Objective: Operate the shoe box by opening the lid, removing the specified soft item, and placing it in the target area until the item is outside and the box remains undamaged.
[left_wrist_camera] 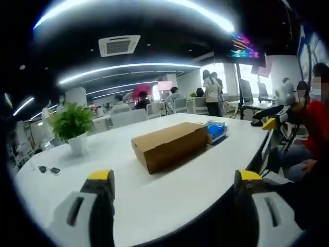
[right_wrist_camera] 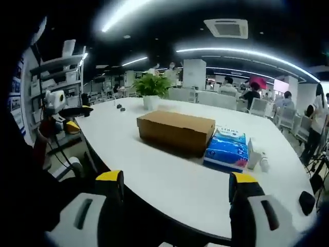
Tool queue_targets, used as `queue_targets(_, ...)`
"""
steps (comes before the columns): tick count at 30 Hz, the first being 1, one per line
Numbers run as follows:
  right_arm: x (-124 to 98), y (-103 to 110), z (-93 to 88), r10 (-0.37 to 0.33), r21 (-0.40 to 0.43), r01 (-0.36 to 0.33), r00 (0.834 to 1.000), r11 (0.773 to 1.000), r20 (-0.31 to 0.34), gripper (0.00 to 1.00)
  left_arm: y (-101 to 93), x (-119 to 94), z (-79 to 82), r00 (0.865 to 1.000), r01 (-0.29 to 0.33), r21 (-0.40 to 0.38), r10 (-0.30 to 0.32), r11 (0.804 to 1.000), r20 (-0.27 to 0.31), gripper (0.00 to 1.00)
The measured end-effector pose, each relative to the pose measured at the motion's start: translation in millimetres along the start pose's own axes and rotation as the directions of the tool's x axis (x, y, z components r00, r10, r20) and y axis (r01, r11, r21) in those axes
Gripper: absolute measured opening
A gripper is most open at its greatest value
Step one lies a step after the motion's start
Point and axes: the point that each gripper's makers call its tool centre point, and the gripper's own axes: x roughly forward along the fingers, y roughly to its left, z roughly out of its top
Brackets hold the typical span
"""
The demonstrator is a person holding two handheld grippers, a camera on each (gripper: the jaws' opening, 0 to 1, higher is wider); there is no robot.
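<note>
Left gripper view had the left gripper (left_wrist_camera: 172, 189) spread wide, holding nothing; the right gripper (right_wrist_camera: 175, 189) gaped likewise. Beyond, mid-table (right_wrist_camera: 169, 180), the box (left_wrist_camera: 169, 144) lay lid down, a blue pack (right_wrist_camera: 226, 149) touching its right end.

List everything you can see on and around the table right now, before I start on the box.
box: 1, brown cardboard, lid shut, mid-table
tissue pack: 1, blue, touching or nearly touching the box's end
plant: 1, green in white pot, far side of the box from the tissue pack
small dark items: 2, black, near the plant
small white items: white, count unclear, by the tissue pack
table: 1, white
chairs: several, white, beyond the table
people: several, in the background
left hand-held gripper: 1, yellow-tipped jaws, open, short of the box
right hand-held gripper: 1, yellow-tipped jaws, open, short of the box
</note>
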Motion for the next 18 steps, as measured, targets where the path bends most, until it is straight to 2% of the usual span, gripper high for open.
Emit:
queue_targets(3,-0.3,4.5,4.3,0.026,0.009,-0.026,0.999,1.000,0.024,0.87,10.6,-4.2,7.1,0.999,-0.027,0.008,0.027,1.000,0.016,0.99)
queue_targets(7,1.4,2.2,6.1,0.034,0.018,-0.034,0.999,0.999,0.029,0.87,9.6,-5.4,17.7,0.999,-0.038,0.015,0.037,0.999,0.034,0.99)
queue_targets(12,5.1,-4.2,6.0,0.035,0.024,-0.036,0.999,0.999,0.029,0.86,-1.5,4.2,22.7,0.999,-0.029,0.022,0.029,0.999,0.022,0.99)
queue_targets(18,11.0,-5.9,1.2,0.026,0.031,-0.026,0.999,0.999,0.019,0.85,-0.3,5.7,18.9,0.999,-0.031,0.020,0.031,0.999,0.012,0.99)
